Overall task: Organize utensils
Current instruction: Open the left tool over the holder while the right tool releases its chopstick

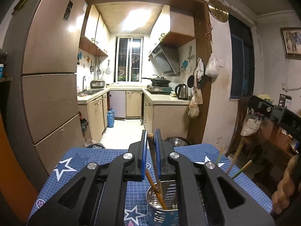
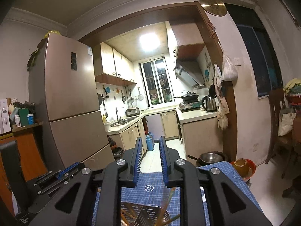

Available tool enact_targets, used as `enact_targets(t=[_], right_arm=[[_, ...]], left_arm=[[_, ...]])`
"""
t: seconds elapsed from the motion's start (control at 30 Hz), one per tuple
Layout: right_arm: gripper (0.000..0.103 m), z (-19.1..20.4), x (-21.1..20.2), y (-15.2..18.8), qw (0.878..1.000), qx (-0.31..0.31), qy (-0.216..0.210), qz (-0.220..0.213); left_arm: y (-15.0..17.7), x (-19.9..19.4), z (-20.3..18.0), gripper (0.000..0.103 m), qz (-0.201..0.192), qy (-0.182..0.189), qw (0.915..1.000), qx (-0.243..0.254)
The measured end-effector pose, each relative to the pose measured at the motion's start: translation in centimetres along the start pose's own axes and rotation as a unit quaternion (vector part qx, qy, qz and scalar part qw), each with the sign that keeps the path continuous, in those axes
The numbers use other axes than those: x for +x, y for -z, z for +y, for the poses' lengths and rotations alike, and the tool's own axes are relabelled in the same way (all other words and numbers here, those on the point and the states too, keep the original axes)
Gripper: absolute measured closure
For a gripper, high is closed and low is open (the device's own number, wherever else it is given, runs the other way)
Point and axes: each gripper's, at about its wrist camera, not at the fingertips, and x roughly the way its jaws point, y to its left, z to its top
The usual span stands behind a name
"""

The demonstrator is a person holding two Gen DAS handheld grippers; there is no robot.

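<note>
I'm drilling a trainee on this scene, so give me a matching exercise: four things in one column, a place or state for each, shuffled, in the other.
Things:
1. left gripper
2. right gripper
3. metal holder
4. kettle

Places or states:
A. stands on the kitchen counter
B. jaws apart, nothing between them
C. on the blue mat, chopsticks inside
D. shut on a chopstick

Pairs: 1-D, 2-B, 3-C, 4-A

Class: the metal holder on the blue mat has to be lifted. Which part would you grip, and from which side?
Probably the holder's upper rim, from above, one jaw inside and one outside. It stands upright and open-topped on the mat, and its round body looks wide. Choose rim away from the leaning chopsticks.
</note>
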Motion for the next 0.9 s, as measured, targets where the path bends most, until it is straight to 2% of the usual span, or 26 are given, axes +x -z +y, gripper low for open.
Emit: enact_targets(t=[0.23,0.43,0.5,0.57,0.63,0.73,0.8,0.9], right_arm=[[0.083,-0.1,-1.9,-0.1,1.0,-0.011,0.008,-0.004],[0.083,-0.3,-5.9,-0.6,1.0,-0.023,0.007,-0.012],[0.082,-0.3,-7.7,-0.5,0.999,-0.037,0.007,-0.007],[0.08,-0.6,-10.2,0.4,0.998,-0.054,0.001,0.013],[0.072,-0.8,-13.1,2.3,0.996,-0.077,-0.004,0.037],[0.071,-0.9,-16.1,5.7,0.992,-0.106,0.0,0.075],[0.071,-1.0,-18.0,8.3,0.988,-0.113,-0.005,0.106],[0.071,-1.2,-20.9,13.3,0.98,-0.102,-0.025,0.168]], left_arm=[[-0.7,-1.0,0.2,0.095,-0.007,-0.036,0.9993,0.006],[-2.1,-4.6,2.0,0.094,-0.031,-0.063,0.9974,-0.013],[-2.4,-7.4,3.2,0.088,-0.044,-0.082,0.9955,-0.012],[-1.8,-10.5,3.9,0.071,-0.046,-0.097,0.9942,0.01],[-0.5,-13.5,3.9,0.07,-0.046,-0.089,0.994,0.043],[2.2,-16.5,4.1,0.07,-0.018,-0.077,0.9949,0.063],[5.1,-18.3,4.3,0.07,0.02,-0.059,0.996,0.065],[9.9,-19.6,3.9,0.07,0.094,-0.01,0.9937,0.061]])
